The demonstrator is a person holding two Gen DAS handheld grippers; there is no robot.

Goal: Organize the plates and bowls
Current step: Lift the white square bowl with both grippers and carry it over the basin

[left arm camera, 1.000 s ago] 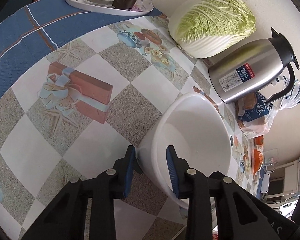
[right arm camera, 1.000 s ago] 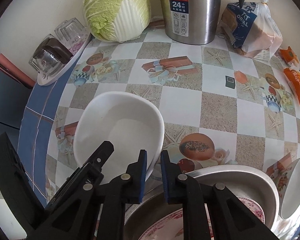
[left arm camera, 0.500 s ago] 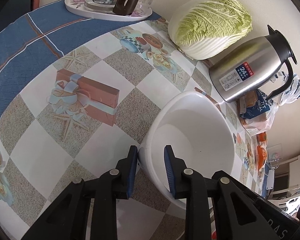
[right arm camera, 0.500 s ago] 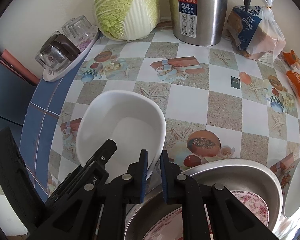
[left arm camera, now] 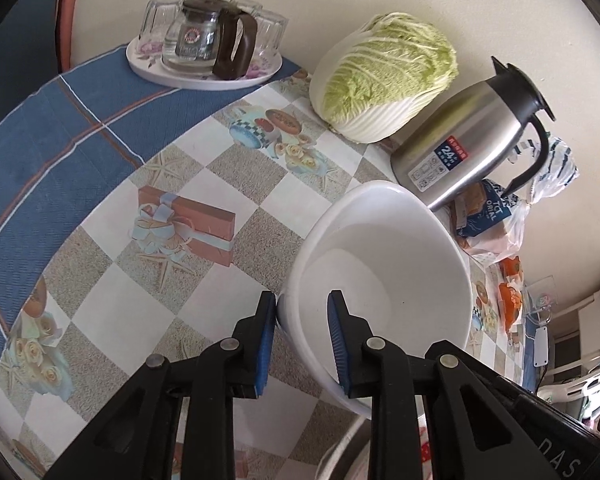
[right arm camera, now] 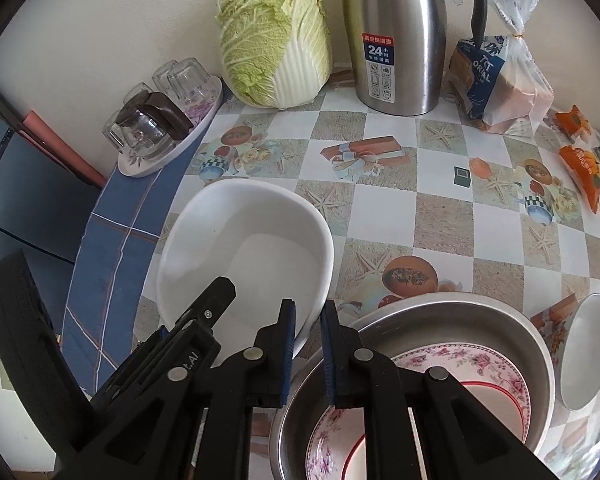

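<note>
- The left tool is clamped on the near rim of the white bowl, one pad outside the wall and one inside; the bowl hangs tilted above the desk, its open side toward the camera
- The right tool holds its jaws nearly together; in its own view the bowl's rim passes just in front of the gap, and I cannot tell for sure that the pads pinch it
- Best kept level from here: a one-sided rim grip lets a smooth bowl swing, so move slowly and bring the tilt back before setting down
- The metal basin with the floral plate sits just beside the bowl, and a small bowl lies on its side further right; pick the stacking spot before travelling
- Keep clear of the thermos and cabbage behind
- Let go only once the base rests flat
</note>
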